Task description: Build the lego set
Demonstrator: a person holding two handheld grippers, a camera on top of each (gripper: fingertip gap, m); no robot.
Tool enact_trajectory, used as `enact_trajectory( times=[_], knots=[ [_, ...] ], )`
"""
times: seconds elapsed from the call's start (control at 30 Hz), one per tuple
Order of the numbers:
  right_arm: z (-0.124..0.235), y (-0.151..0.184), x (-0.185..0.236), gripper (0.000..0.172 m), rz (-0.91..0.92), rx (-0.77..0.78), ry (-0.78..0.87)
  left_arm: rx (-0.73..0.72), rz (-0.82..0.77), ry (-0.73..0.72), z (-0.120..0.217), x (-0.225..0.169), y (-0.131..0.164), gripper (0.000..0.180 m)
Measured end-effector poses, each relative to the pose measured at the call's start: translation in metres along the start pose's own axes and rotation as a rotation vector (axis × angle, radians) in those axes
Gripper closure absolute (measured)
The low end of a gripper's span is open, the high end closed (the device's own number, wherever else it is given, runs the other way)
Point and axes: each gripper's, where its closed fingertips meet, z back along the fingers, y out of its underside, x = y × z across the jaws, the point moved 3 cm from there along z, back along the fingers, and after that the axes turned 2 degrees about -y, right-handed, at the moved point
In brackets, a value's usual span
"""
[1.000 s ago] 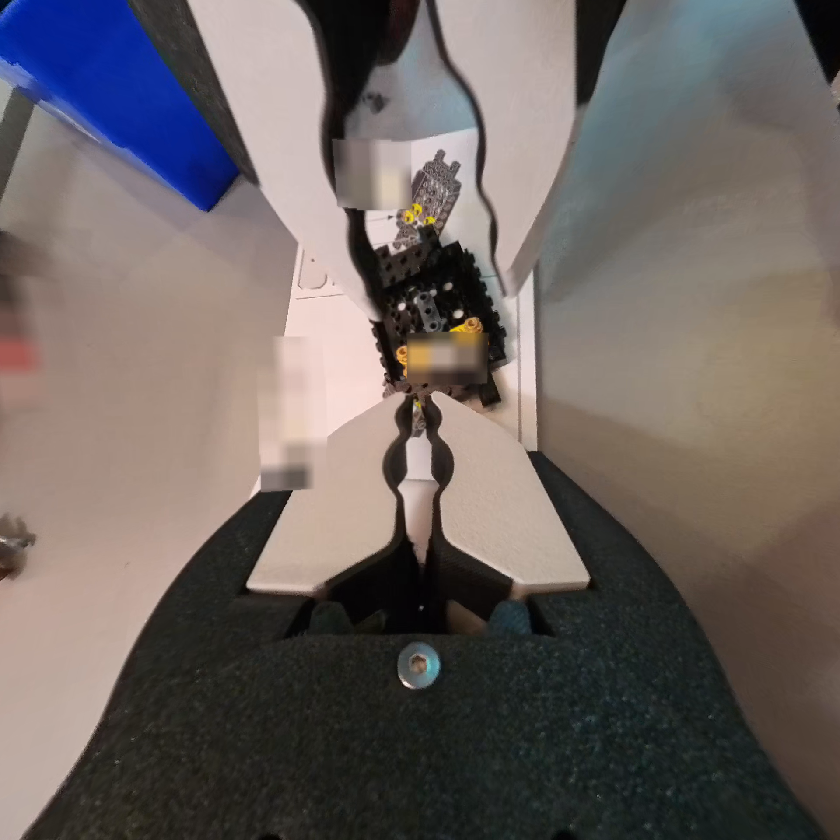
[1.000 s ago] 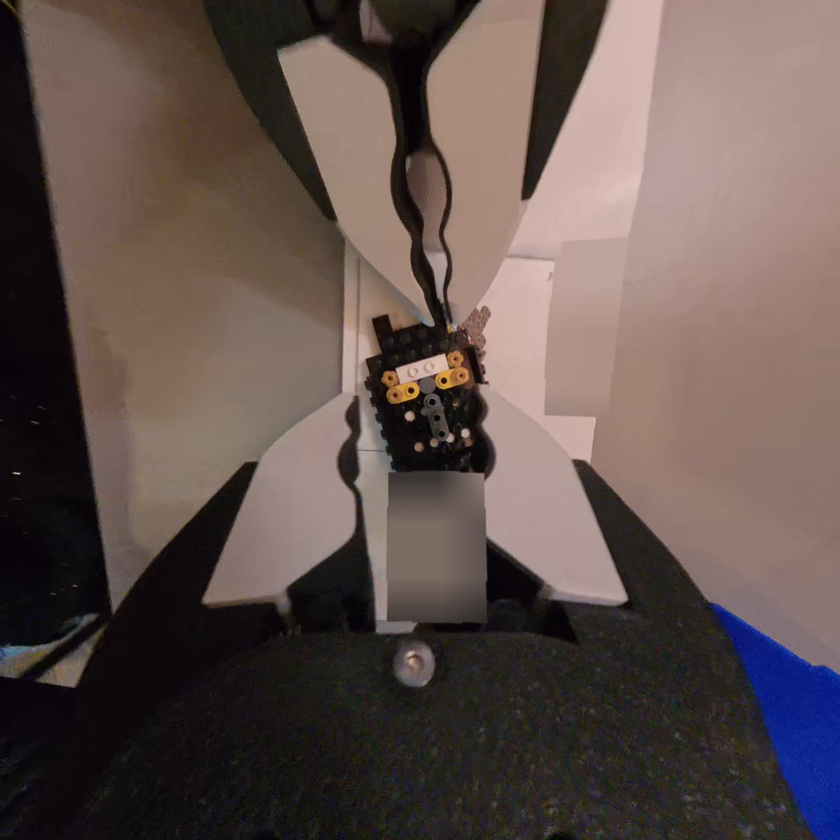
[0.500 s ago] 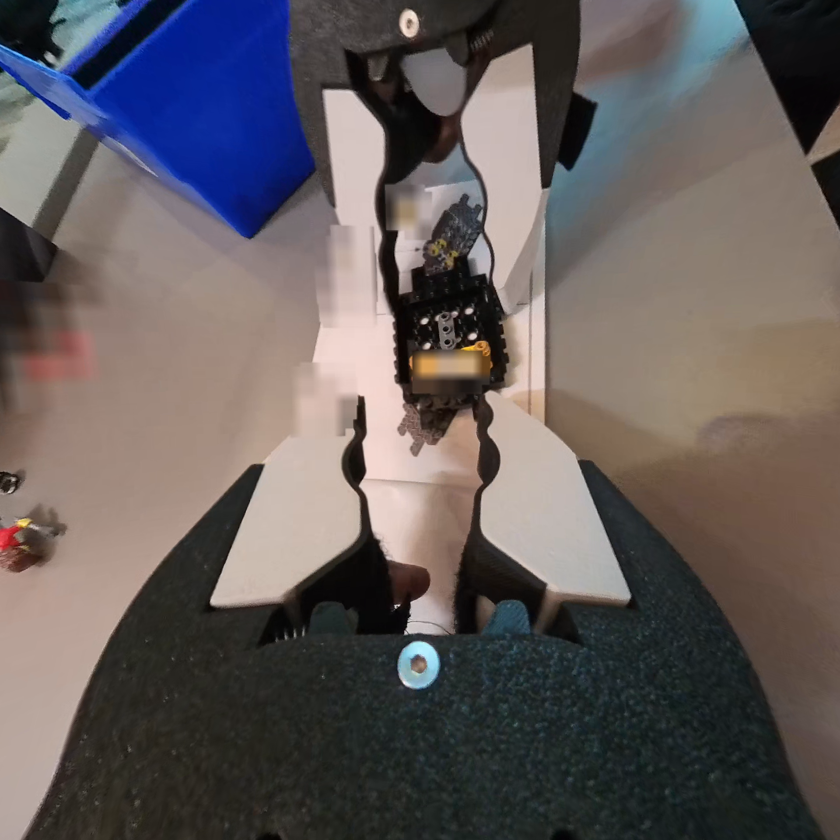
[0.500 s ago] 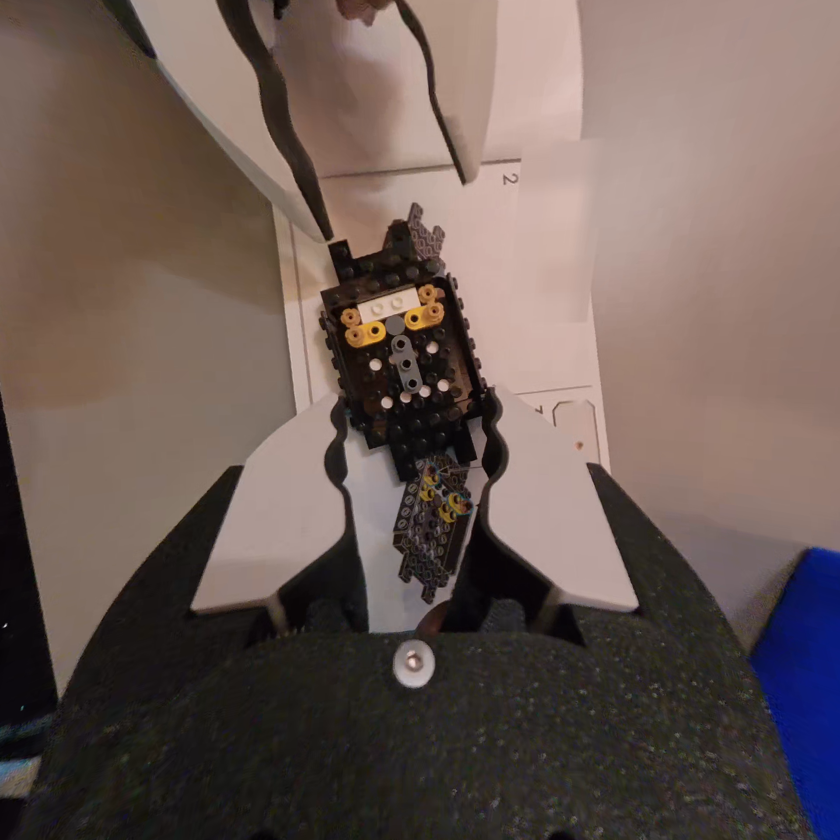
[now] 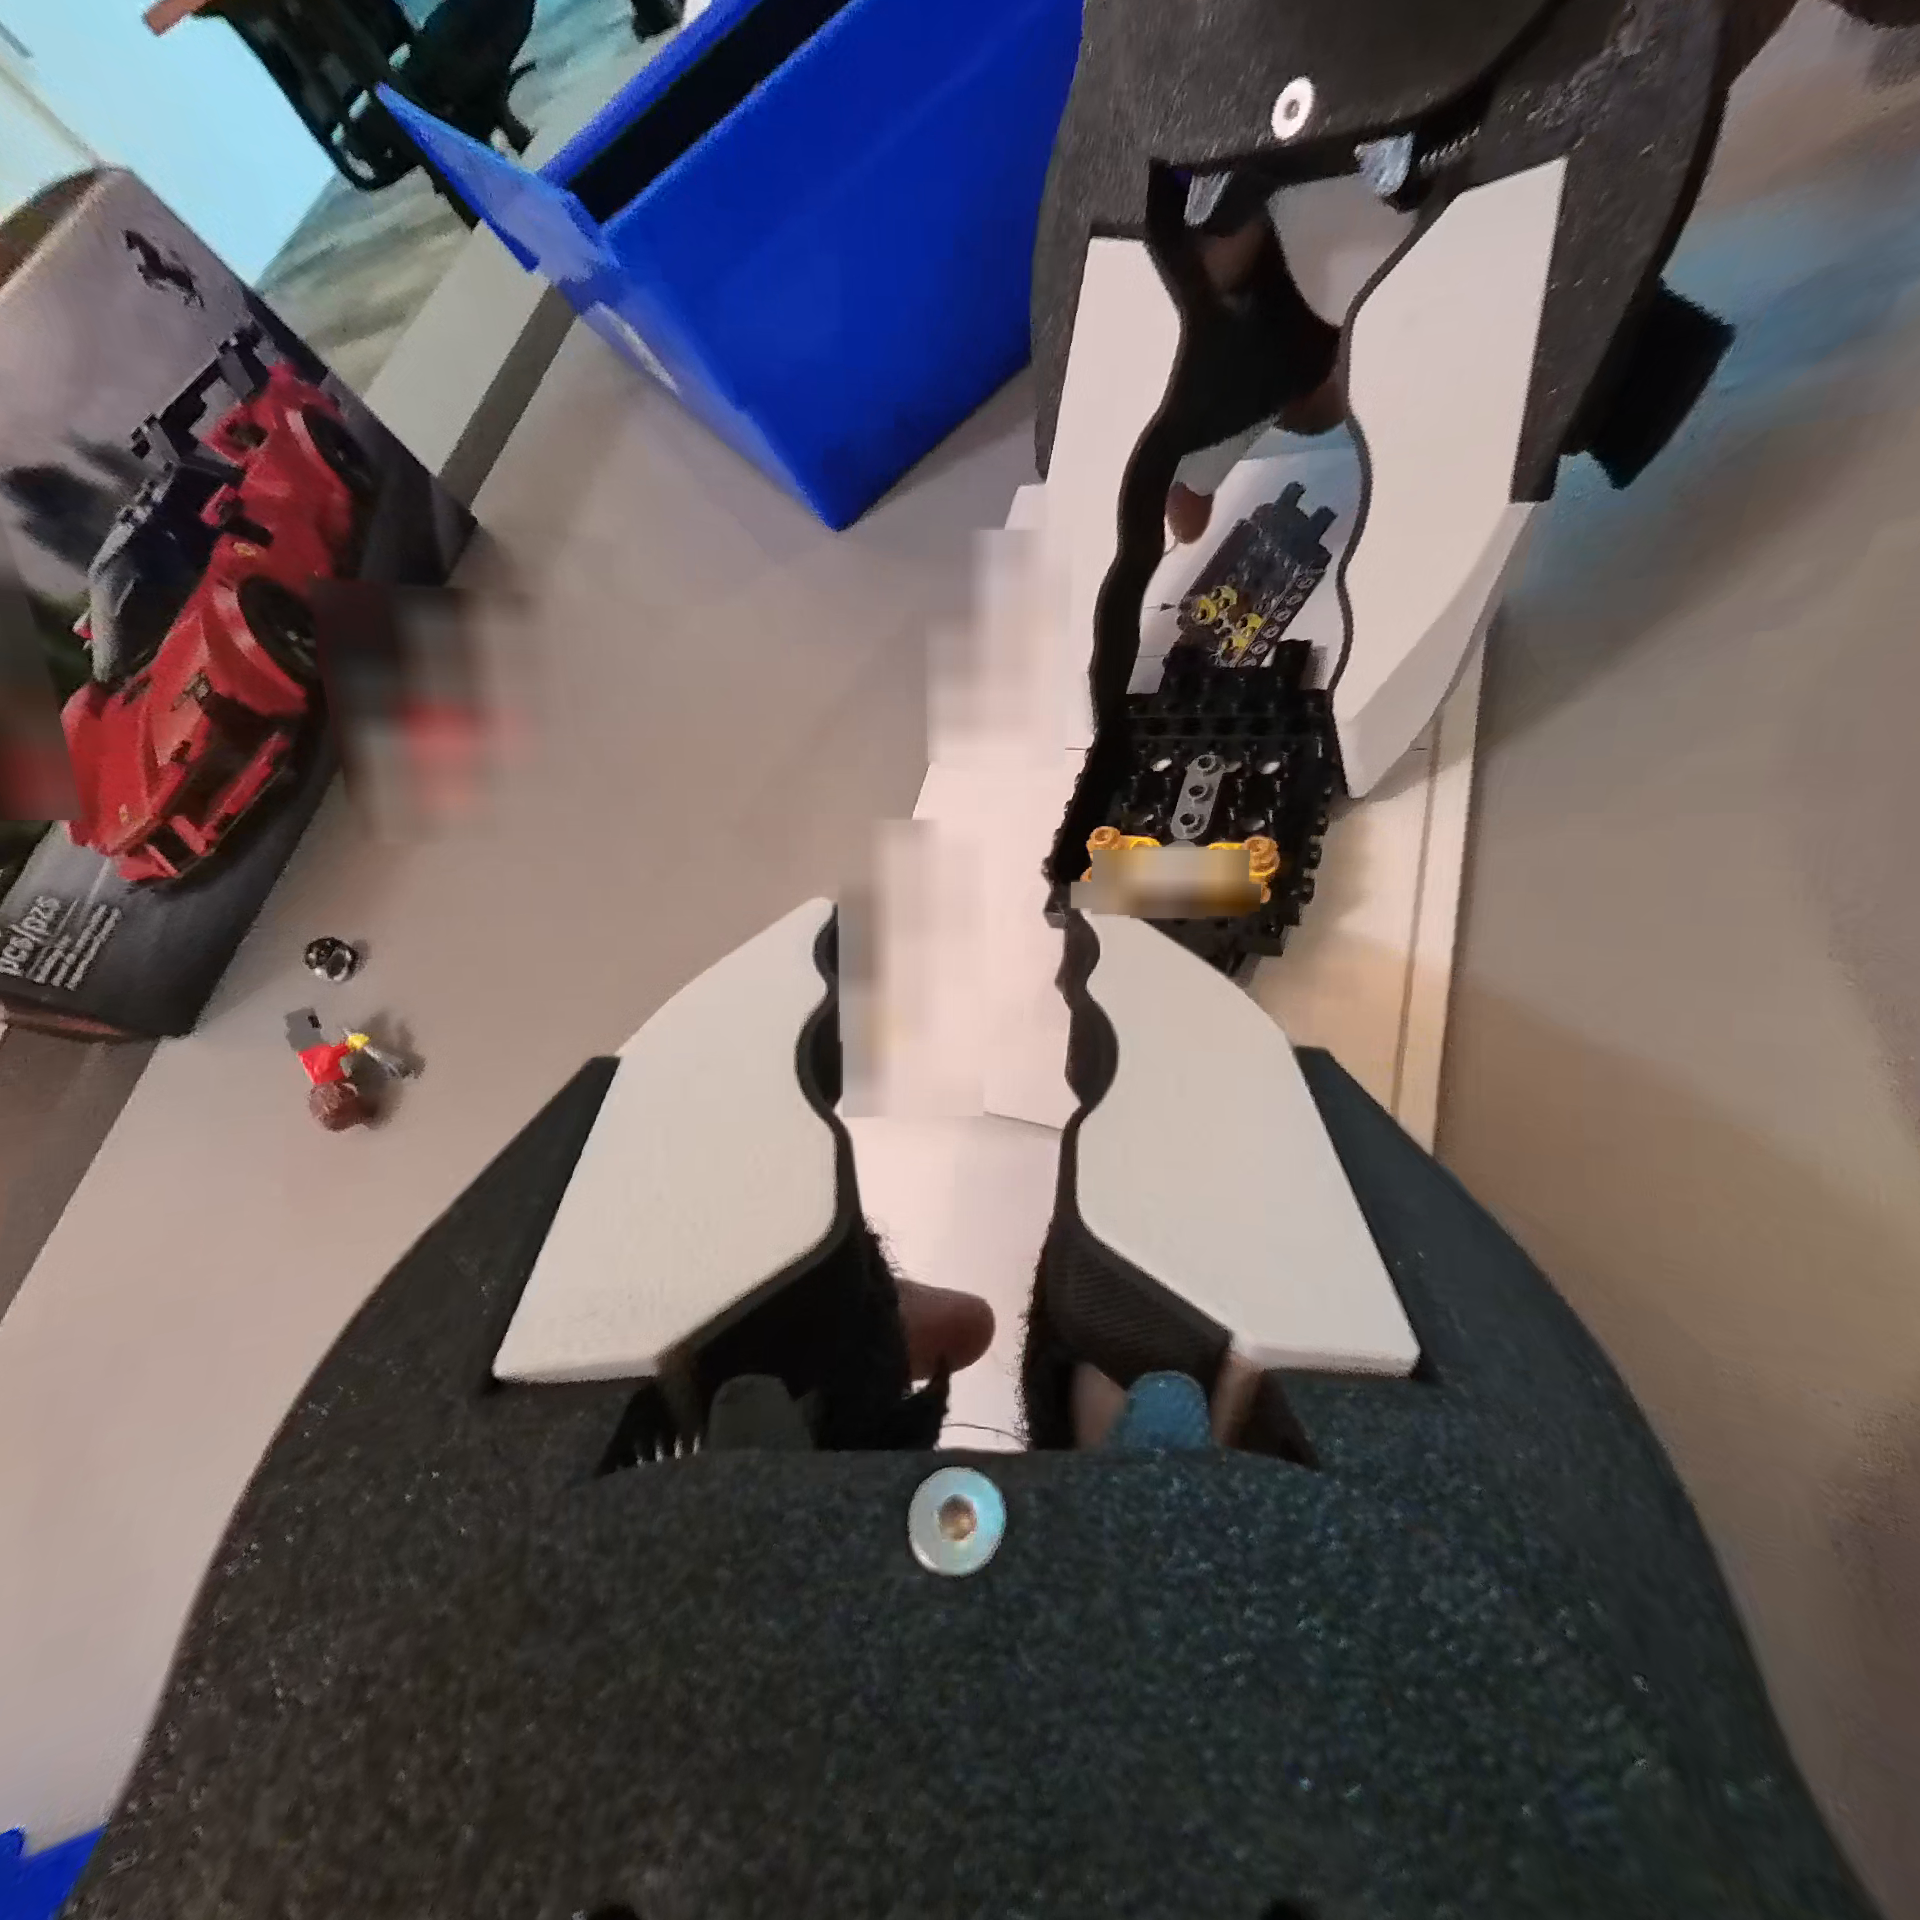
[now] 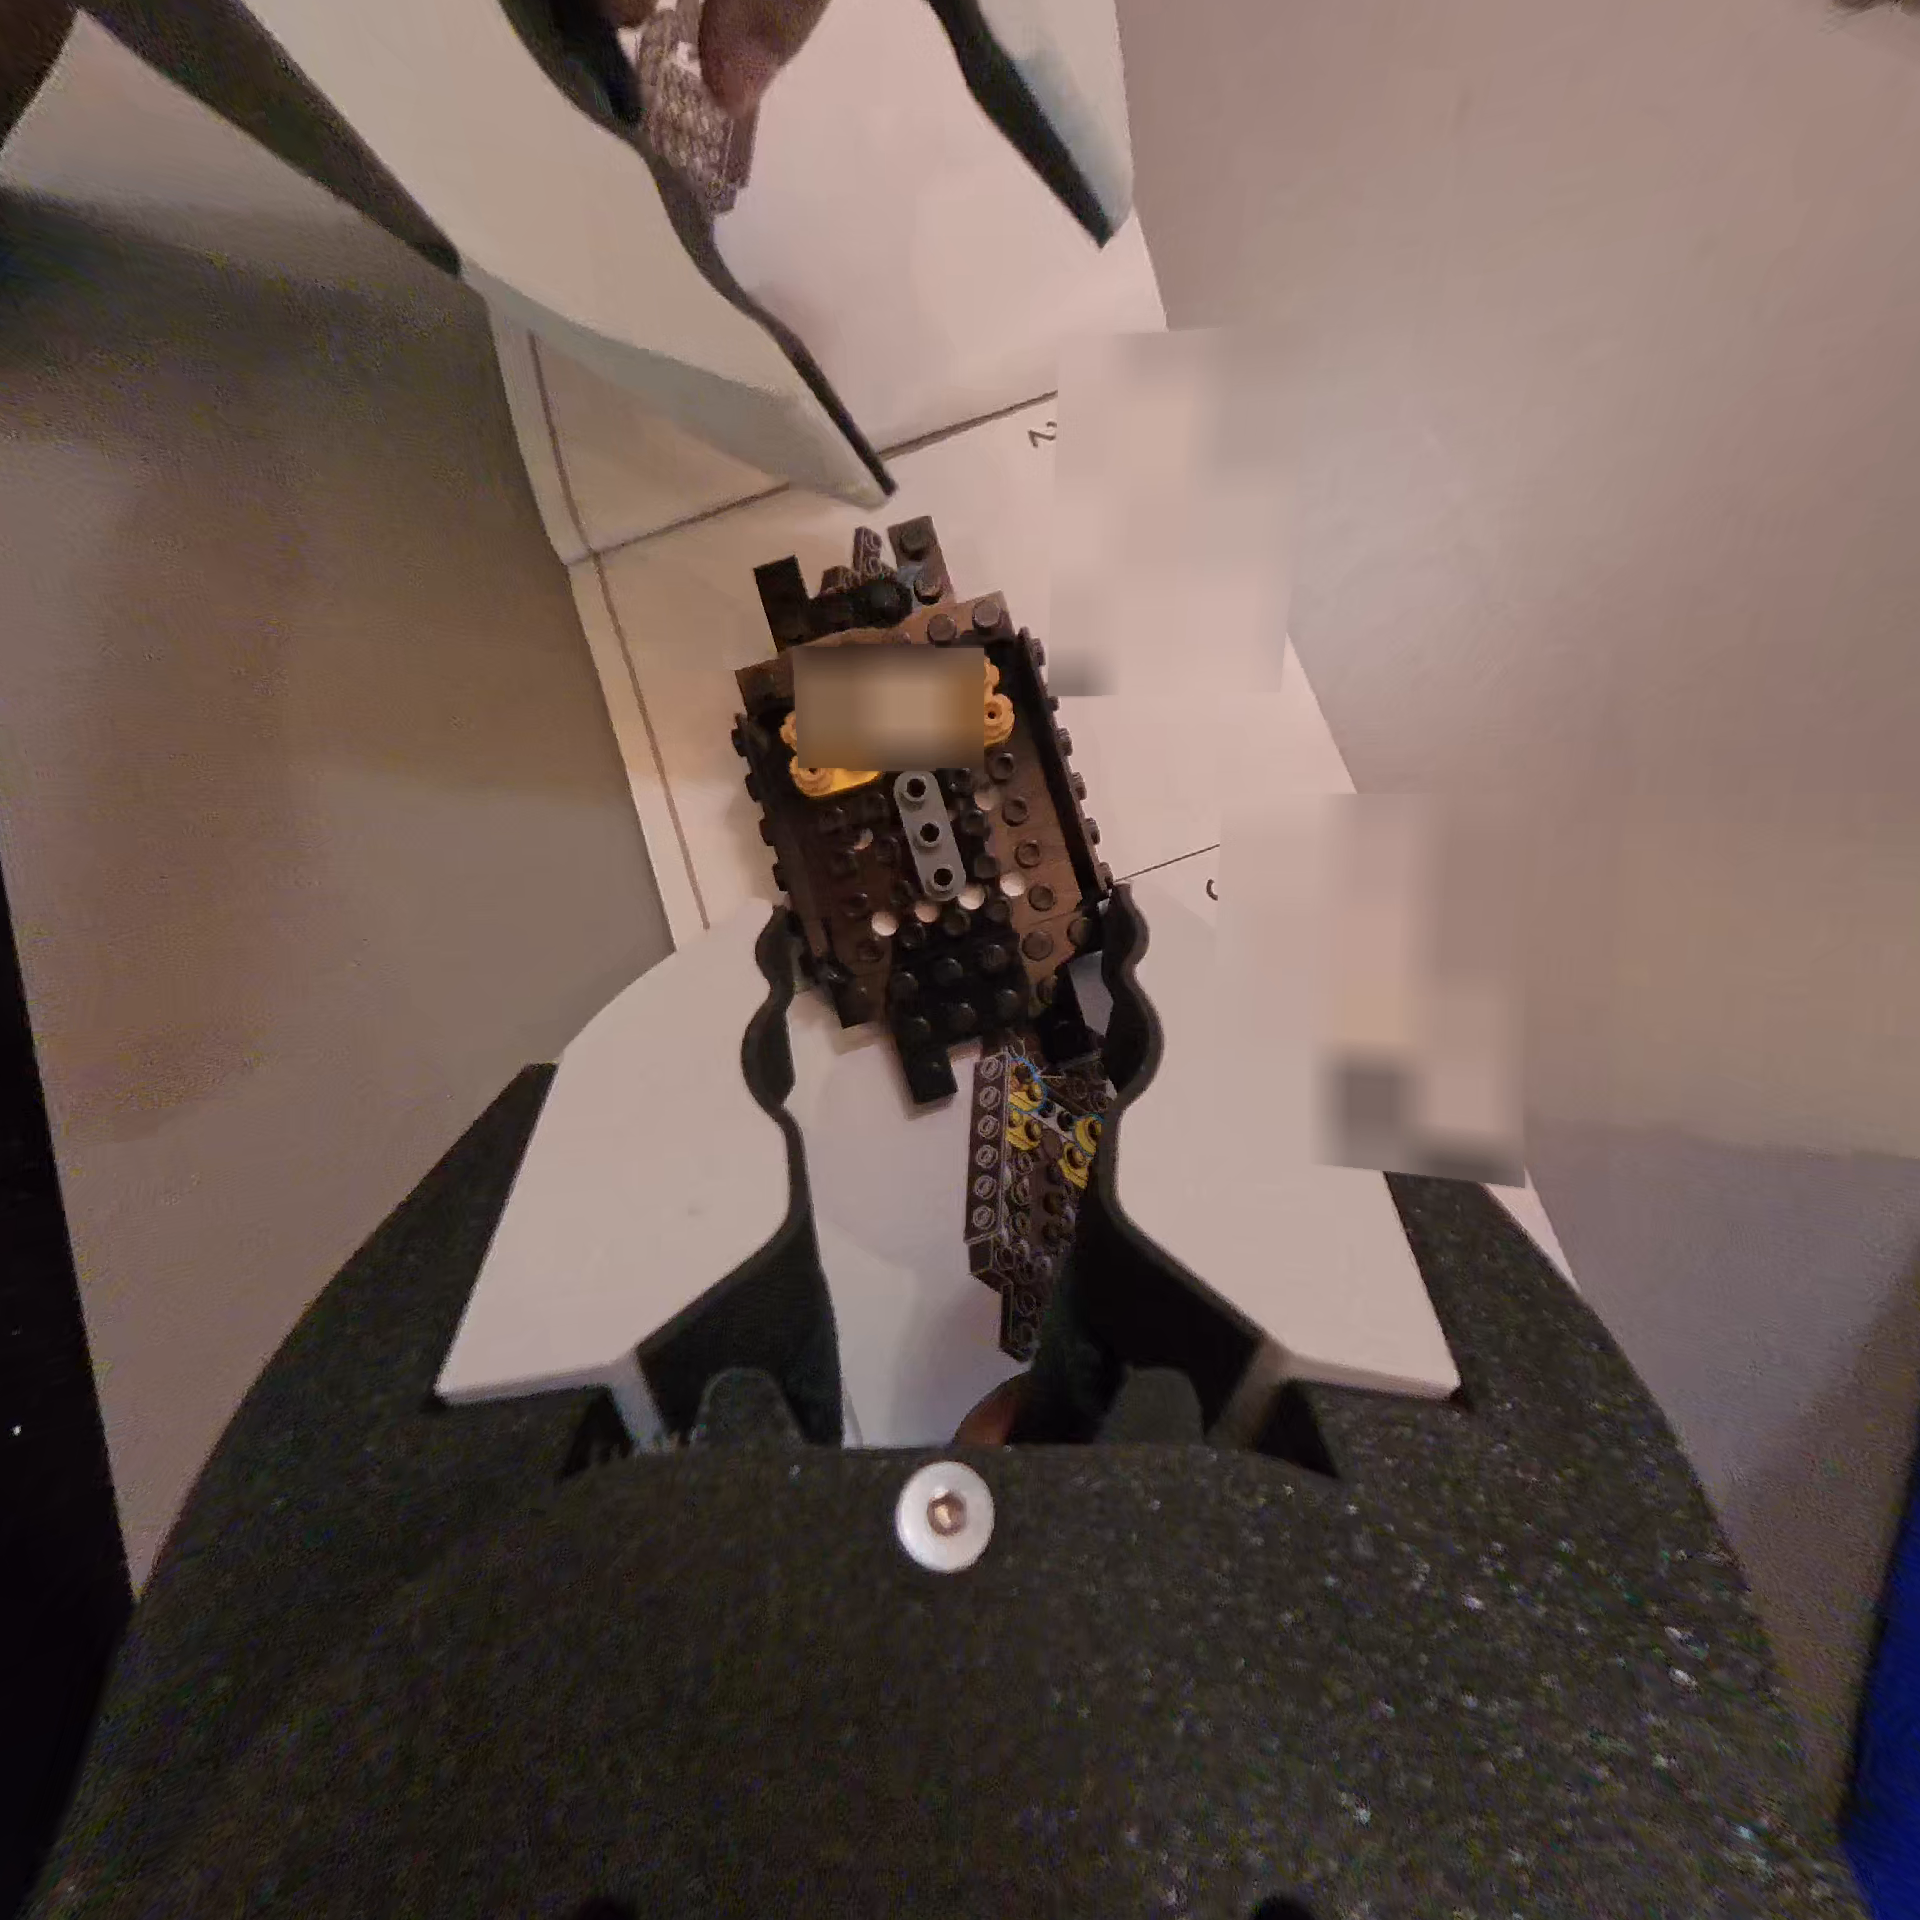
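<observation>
Where right gripper [image 6: 940,935] gapes, brick assembly [image 6: 914,831].

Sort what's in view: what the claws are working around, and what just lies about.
At the claws:
- black brick build, near end between the open right claw's fingertips
- smaller dark brick piece beside it
- white sheet under both
- left claw, open and empty, close by

Lying about:
- blue bin
- box picturing a red car
- small figure
- small round dark part
</observation>
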Motion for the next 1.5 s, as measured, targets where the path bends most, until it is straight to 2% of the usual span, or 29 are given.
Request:
enact_trajectory(
  times=[0.1,0.23,0.33,0.63,0.9,1.0,1.13,1.2,1.3,1.4,1.5],
  knots=[
    [-0.001,-0.003,-0.004,0.114,-0.011,-0.038,0.004,0.037,0.068,0.015,-0.004,0.002,0.006,0.141],
    [0.005,-0.006,-0.008,0.108,0.0,-0.139,0.045,-0.007,0.115,0.0,-0.001,0.006,0.002,0.141],
    [0.015,-0.011,-0.015,0.11,-0.016,-0.246,0.094,-0.018,0.164,-0.02,-0.001,0.01,0.002,0.142],
    [0.062,-0.015,-0.019,0.111,-0.043,-0.327,0.133,-0.039,0.207,-0.012,0.002,0.01,0.001,0.141],
    [0.117,0.011,-0.057,0.111,-0.119,-0.307,0.423,-0.047,0.222,-0.076,0.002,0.019,0.004,0.141],
    [0.13,0.02,-0.067,0.112,-0.17,-0.302,0.482,-0.056,0.2,-0.129,0.003,0.024,0.004,0.142],
    [0.146,0.026,-0.072,0.129,-0.178,-0.294,0.532,-0.085,0.211,-0.16,0.008,0.03,0.003,0.144],
    [0.153,0.024,-0.069,0.123,-0.17,-0.318,0.534,-0.094,0.232,-0.163,0.009,0.032,0.003,0.144],
    [0.171,0.027,-0.073,0.125,-0.149,-0.337,0.626,-0.096,0.227,-0.182,0.01,0.035,0.004,0.145],
    [0.172,0.046,-0.084,0.127,-0.19,-0.237,0.668,-0.098,0.225,-0.175,0.009,0.034,0.004,0.145],
    [0.165,0.054,-0.088,0.139,-0.198,-0.189,0.679,-0.096,0.249,-0.117,0.006,0.028,0.004,0.145]
  ],
)
